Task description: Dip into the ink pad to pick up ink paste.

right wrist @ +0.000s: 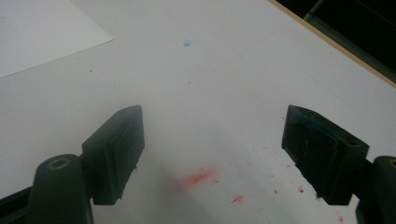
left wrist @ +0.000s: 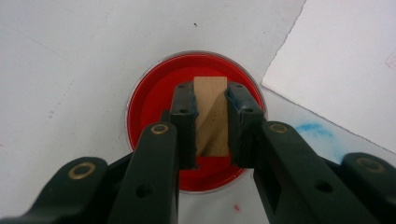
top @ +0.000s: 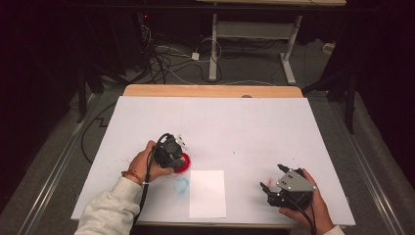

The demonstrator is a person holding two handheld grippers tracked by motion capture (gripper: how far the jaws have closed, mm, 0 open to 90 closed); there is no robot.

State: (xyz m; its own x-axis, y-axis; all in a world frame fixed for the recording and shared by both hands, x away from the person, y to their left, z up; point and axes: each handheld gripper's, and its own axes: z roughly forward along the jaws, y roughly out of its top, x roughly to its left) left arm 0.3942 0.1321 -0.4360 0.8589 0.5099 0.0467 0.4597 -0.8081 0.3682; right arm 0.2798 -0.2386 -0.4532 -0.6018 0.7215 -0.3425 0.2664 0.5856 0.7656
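Observation:
A round dish of red paint (left wrist: 154,100) sits on the white table cover, left of centre in the high view (top: 185,162). My left gripper (left wrist: 210,100) is shut on a small wooden block (left wrist: 211,116), held directly over the red dish; whether the block touches the paint I cannot tell. In the high view that left gripper (top: 170,152) hides most of the dish. My right gripper (right wrist: 212,149) stands open with nothing between its jaws, low over bare cover at the front right (top: 279,188).
A white sheet of paper (top: 207,193) lies near the front edge, between the two grippers. A blue ring-shaped smear (top: 181,185) marks the cover beside it, and red paint spots (right wrist: 198,177) lie under the right gripper. The table's wooden edge (top: 210,90) runs along the back.

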